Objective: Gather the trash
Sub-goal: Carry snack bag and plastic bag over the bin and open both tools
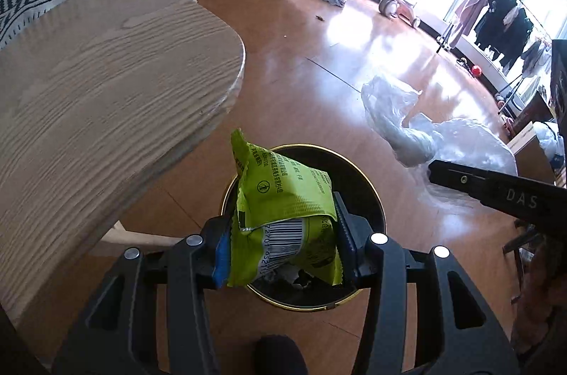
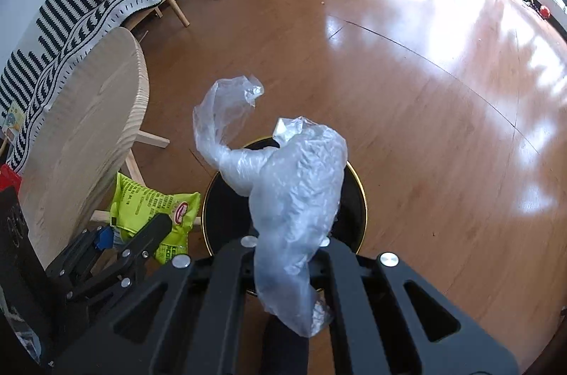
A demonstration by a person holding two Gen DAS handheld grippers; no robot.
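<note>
The left gripper [image 1: 283, 233] is matte black, with two flat arms pierced by long triangular slots – round silver screws cap each pivot. Its fingers [image 1: 349, 240] are ribbed black, and the left one carries a blue pad. The right gripper [image 2: 288, 244] shares that build: black slotted arms, silver screw heads. Seen from the left wrist, its black finger bears pale letters "DAS" and one small screw – nothing of a sleeve shows

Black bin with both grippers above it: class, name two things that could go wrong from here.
1. The clear plastic bag is light and billowy; dropped from the right gripper, it may drift past the black bin.
2. The green snack packet in the left gripper could catch the rim and fall on the floor.
</note>
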